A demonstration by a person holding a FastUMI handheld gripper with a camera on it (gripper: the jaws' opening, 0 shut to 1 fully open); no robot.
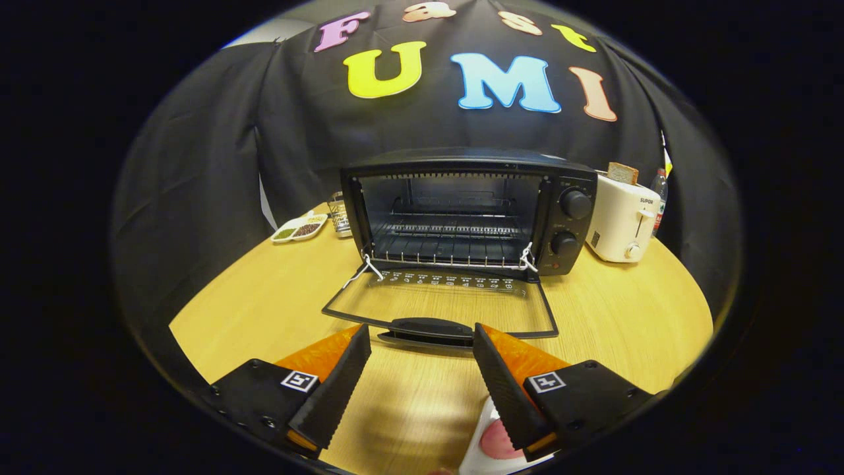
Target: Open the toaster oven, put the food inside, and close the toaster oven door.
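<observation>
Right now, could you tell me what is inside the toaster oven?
Inside the toaster oven, a bare wire rack is visible, with no food on it. Its door lies open, just ahead of the open fingers. The cavity's back is too dark to judge.

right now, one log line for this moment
toaster oven door open | rack bare | tool open, empty | food under one finger

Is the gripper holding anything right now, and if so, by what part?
Nothing is held. The gripper is open, its fingers spread apart over the table, just short of the toaster oven door handle. The food lies under one finger, ungripped.
</observation>
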